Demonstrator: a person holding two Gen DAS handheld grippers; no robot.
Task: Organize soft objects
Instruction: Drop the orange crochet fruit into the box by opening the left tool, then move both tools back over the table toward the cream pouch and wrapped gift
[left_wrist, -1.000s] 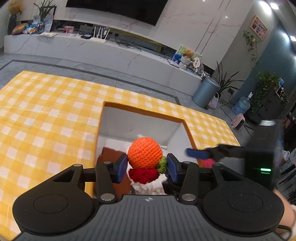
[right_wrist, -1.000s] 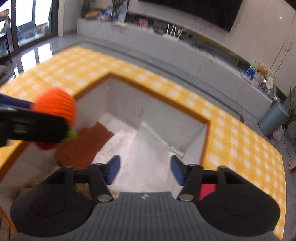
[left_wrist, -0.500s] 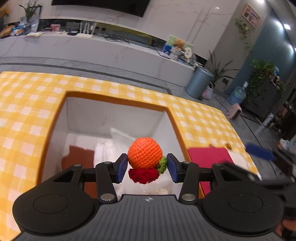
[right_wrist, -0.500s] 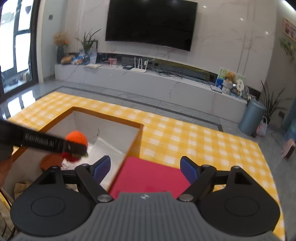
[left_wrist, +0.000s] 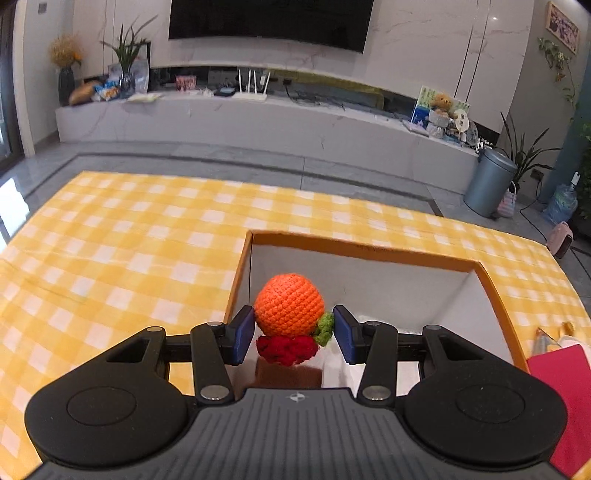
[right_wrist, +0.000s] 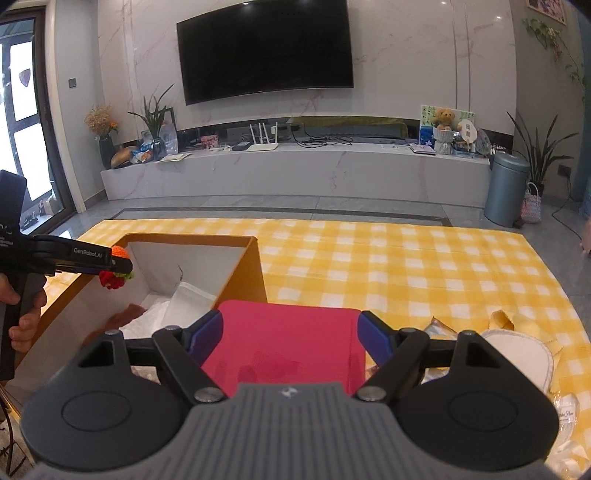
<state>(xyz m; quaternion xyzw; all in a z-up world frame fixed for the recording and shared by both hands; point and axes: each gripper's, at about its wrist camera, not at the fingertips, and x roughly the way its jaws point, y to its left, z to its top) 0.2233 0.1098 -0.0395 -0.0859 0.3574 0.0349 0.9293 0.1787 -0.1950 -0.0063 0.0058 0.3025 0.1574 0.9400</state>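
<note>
You're mid-drop on one item and lining up the next. Your left gripper (left_wrist: 293, 334) is clamped on the crochet toy (left_wrist: 290, 315), pads pressing the orange ball on one side and the green leaf on the other, red bit hanging below. You're holding it over the near-left corner of the box (left_wrist: 365, 251). From the right wrist view it's sitting just above rim height, over the open box, not yet down inside.

Your right gripper (right_wrist: 290, 338) is hovering over the red cloth (right_wrist: 284, 343), fingers spread wide. Those jaws have just been opening. The cloth lies between them, but the pads aren't pressing on it, so nothing is gripped there. It's lying on the checked tablecloth (right_wrist: 406, 258), just beside the box's right wall. More soft bits, a white pad (right_wrist: 517, 350) and some wrappers, are sitting to its right.

The box is already holding white packing (right_wrist: 184, 306) and a brown piece (right_wrist: 125, 314).

Next move, as I'm judging it: lower the toy a little deeper into the box, then release it so it's landing on the packing, not bouncing off the rim. After that, bring your right down flat onto the cloth. It's thin and limp, so you're needing to pinch a fold or an edge; a flat squeeze is likely to slip.
</note>
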